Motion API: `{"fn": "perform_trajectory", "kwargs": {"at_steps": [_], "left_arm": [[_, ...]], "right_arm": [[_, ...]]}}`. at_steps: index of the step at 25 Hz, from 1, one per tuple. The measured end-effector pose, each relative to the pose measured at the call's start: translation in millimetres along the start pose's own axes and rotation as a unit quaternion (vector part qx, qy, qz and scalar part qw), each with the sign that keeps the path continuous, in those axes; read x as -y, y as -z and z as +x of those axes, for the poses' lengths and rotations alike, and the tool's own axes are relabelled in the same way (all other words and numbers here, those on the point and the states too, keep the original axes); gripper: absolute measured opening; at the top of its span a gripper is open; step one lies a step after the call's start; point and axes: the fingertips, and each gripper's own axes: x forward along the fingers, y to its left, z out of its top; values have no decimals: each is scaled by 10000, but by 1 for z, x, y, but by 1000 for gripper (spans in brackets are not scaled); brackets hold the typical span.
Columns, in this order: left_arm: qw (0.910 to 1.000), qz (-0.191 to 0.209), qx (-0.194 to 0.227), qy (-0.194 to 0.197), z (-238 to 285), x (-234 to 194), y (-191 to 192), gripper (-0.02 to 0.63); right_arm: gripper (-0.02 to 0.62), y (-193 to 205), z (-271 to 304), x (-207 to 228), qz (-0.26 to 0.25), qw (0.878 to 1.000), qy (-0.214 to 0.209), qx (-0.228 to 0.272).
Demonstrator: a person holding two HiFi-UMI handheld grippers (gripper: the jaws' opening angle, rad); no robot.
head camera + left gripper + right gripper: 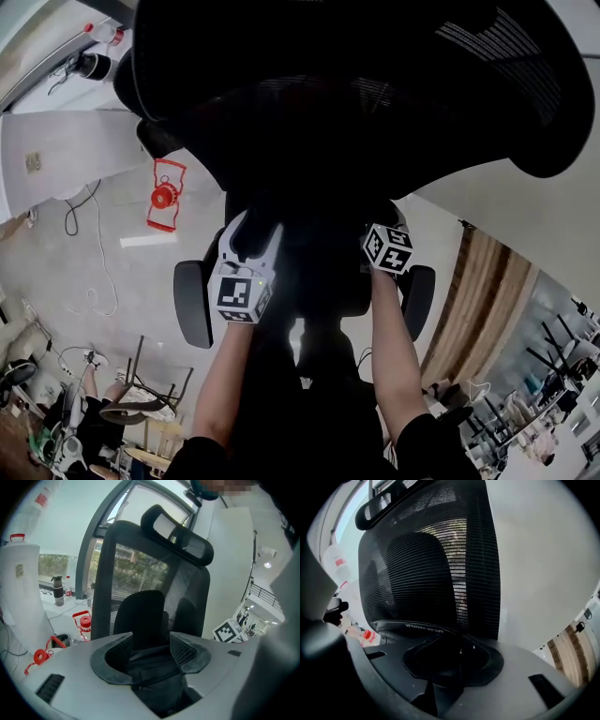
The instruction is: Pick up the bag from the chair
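A black mesh office chair fills the head view from above; its back rises ahead of both grippers. The black bag lies on the seat, dark against dark. My left gripper is open, and the bag's fabric sits between and under its two jaws. My right gripper has its jaws together on black bag material, right in front of the lower chair back. In the head view both marker cubes hover over the seat, and the fingertips are lost in the dark.
The chair's armrests flank my arms. A red object and a white cable lie on the floor to the left. A white panel stands at far left, and a bottle on a sill.
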Motion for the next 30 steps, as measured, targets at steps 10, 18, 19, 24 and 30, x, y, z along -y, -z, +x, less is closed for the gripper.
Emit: {"fn": "perform_trajectory", "kwargs": {"at_steps": [10,18,19,24,30], "left_arm": [[9963,169,-741,-405,50,-38,53,236],[9886,-131,-1281,-784,74,-74,88,230],[9885,-156,-1278,-794,76,-76,89,227],[9883,-137,-1186,-951,77,-74,86,193],[9868,145,-1194,-1084,74,-77,91,129]], "right_arm": [[60,2,-2,-2,-438,9990,-56,-7],[49,5,-6,-3,-525,9985,-144,-25],[48,5,-7,-4,-529,9985,-152,-29],[44,5,-8,-4,-575,9981,-197,-27],[43,5,-5,-5,-594,9981,-181,-27]]}}
